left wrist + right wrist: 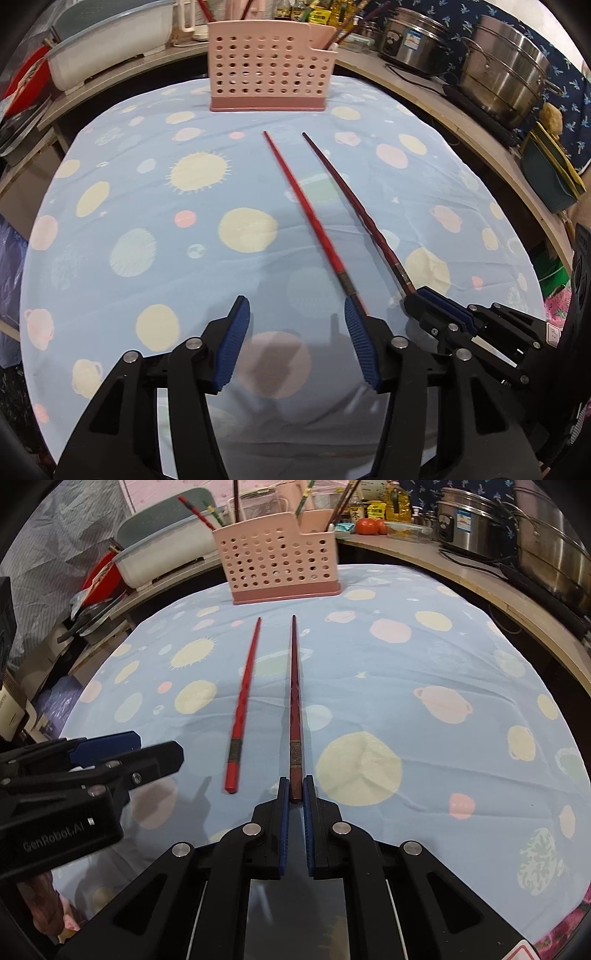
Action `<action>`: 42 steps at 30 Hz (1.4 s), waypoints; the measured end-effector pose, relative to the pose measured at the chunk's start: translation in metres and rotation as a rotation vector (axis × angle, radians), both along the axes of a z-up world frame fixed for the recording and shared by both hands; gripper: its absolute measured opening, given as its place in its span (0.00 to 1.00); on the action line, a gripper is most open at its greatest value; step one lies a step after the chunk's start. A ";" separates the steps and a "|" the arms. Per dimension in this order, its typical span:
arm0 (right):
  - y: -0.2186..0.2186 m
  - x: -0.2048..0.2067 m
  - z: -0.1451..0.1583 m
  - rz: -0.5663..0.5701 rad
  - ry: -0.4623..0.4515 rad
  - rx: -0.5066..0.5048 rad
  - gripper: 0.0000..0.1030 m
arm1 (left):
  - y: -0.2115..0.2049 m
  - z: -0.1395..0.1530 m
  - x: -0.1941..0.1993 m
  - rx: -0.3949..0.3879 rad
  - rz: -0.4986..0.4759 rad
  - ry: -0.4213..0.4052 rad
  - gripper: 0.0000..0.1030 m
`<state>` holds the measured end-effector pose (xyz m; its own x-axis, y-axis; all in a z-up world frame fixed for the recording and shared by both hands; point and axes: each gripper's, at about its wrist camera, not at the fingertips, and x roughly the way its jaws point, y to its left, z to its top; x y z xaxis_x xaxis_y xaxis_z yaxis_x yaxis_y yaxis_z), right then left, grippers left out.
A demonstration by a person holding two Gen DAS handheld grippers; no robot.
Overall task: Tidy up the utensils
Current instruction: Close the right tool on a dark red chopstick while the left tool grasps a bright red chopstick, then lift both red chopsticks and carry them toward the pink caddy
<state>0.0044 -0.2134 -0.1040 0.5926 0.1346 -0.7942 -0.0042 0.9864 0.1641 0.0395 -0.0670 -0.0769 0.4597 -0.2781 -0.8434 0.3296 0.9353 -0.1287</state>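
A pale blue planet-print cloth (424,657) covers the table. At its near edge the right gripper (295,788) is clamped on the butt of the dark chopstick (294,686), while the left gripper (295,332) hangs with jaws apart, the bright red chopstick (306,206) just off its right pad, butt nearest. Both sticks lie lengthwise, tips pointing away toward the pink holder (277,559) at the far edge.

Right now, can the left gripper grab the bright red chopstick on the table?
Probably yes. The left gripper is open, and the bright red chopstick lies free beside its right finger, with nothing between.
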 end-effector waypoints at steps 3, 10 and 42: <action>-0.010 -0.002 0.001 -0.026 -0.003 0.005 0.07 | -0.013 -0.004 0.000 0.001 -0.024 0.004 0.50; -0.029 -0.007 -0.003 -0.064 0.004 0.027 0.07 | -0.032 -0.019 0.005 0.011 -0.043 0.026 0.49; -0.026 -0.032 0.088 -0.045 -0.208 0.074 0.07 | 0.020 0.085 -0.019 -0.096 0.012 -0.179 0.07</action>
